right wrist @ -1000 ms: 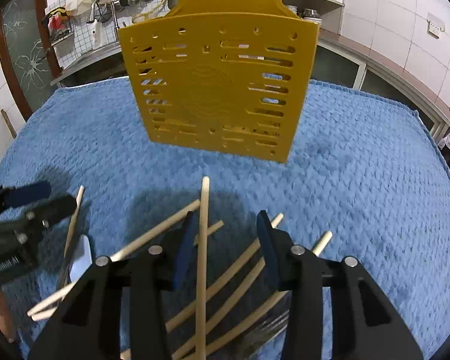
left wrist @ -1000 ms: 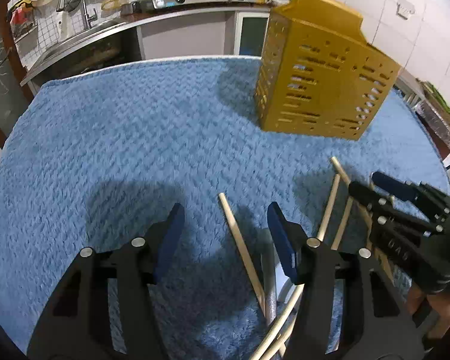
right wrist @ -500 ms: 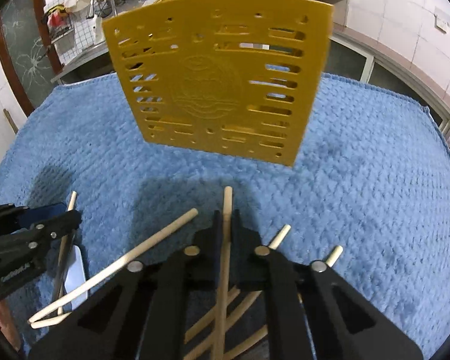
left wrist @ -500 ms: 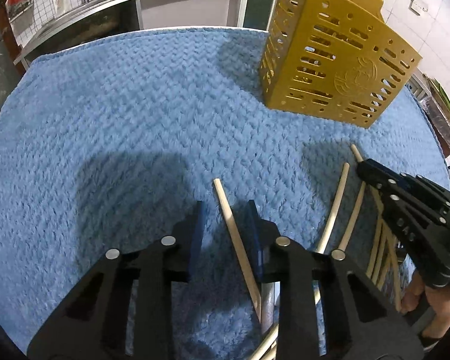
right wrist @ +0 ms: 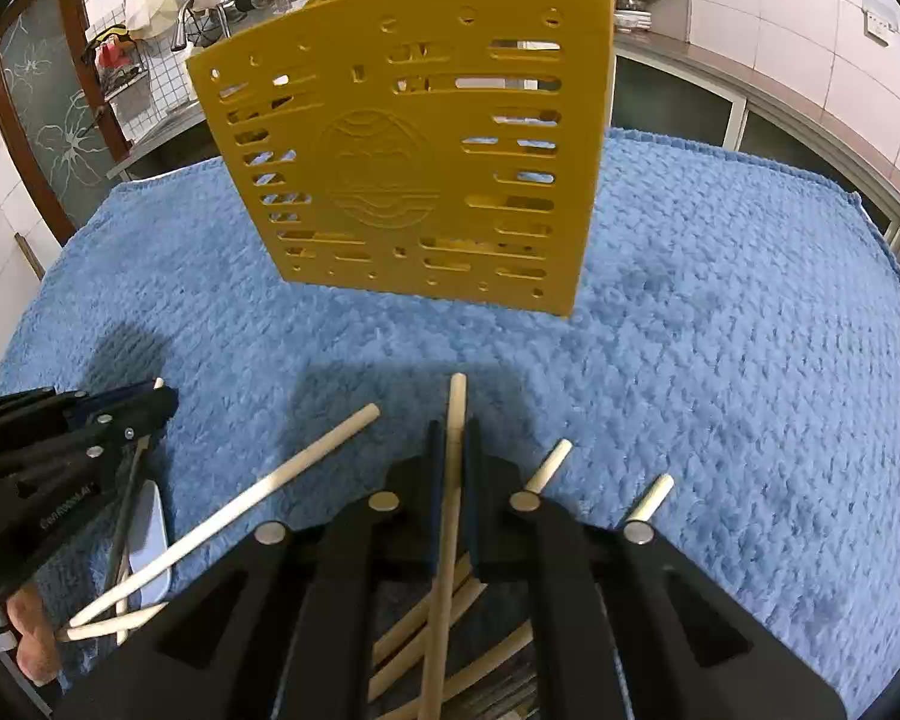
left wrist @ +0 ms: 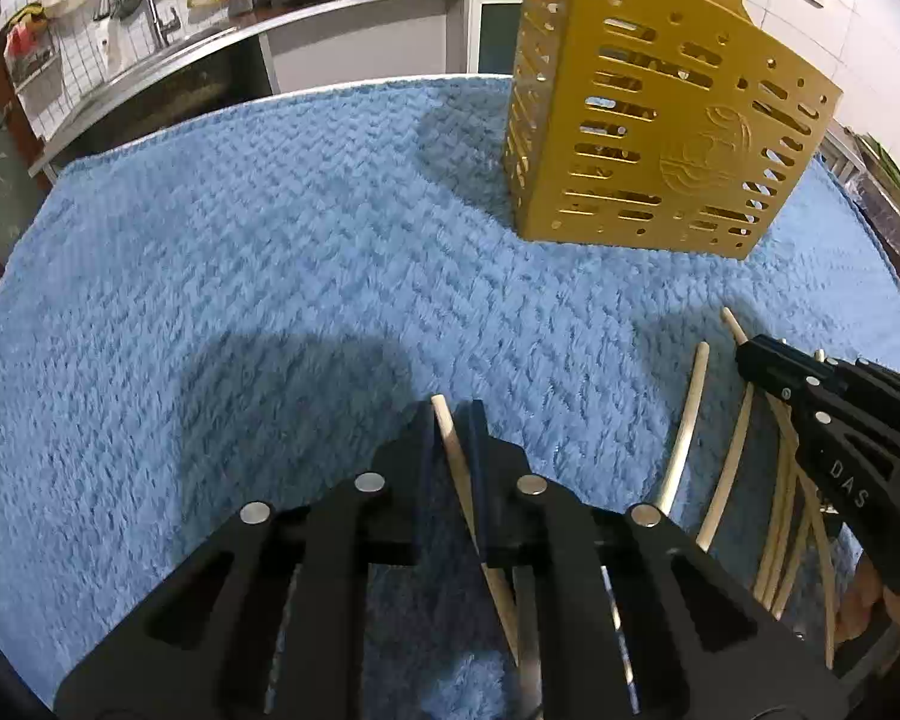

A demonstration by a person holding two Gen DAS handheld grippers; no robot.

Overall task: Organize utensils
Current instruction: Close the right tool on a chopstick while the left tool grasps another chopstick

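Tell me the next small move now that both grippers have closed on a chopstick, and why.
Probably lift both straight up a little. The left gripper and right gripper each pinch one chopstick whose rear lies among the loose sticks, while the yellow holder stands upright ahead, apart from both.

left gripper (left wrist: 455, 420) low and forward-pointing, jaws pinched on a thin wooden stick (left wrist: 450, 432), right gripper (right wrist: 453, 438) alongside at similar height, jaws likewise clamped on another wooden stick (right wrist: 455, 414), fingertips angled slightly downward
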